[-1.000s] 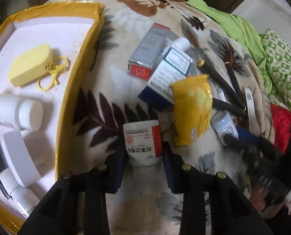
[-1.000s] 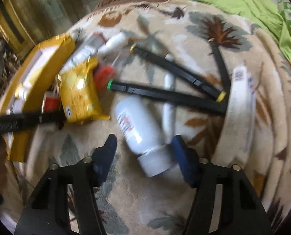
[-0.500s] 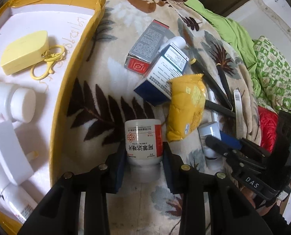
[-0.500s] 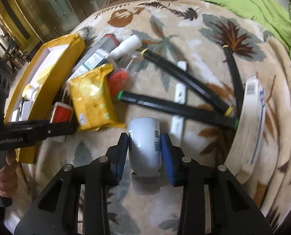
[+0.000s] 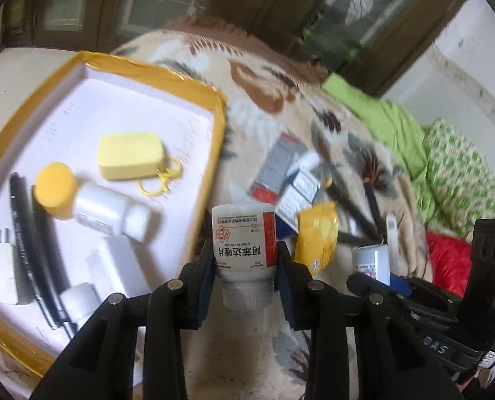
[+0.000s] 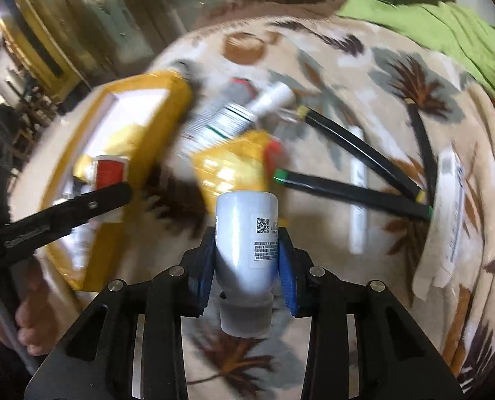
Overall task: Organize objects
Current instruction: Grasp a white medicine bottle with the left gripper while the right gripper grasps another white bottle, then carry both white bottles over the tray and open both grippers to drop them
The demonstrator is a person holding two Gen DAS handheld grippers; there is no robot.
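Your left claw (image 5: 244, 263) grips a red-labelled bottle (image 5: 244, 236) beside the tray (image 5: 210, 153); your right claw (image 6: 245, 260) clamps a white bottle (image 6: 245, 230) over the blanket (image 6: 331, 76). Lower each gently into bare tray space.

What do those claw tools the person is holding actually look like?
Both the left gripper and the right gripper are black plastic frames with two forked arms, silver round bolt heads, and blue pads inside the fingertips. The right one's side carries white lettering, partly readable as "DAS". A bare hand grips a handle; no sleeve or cable shows.
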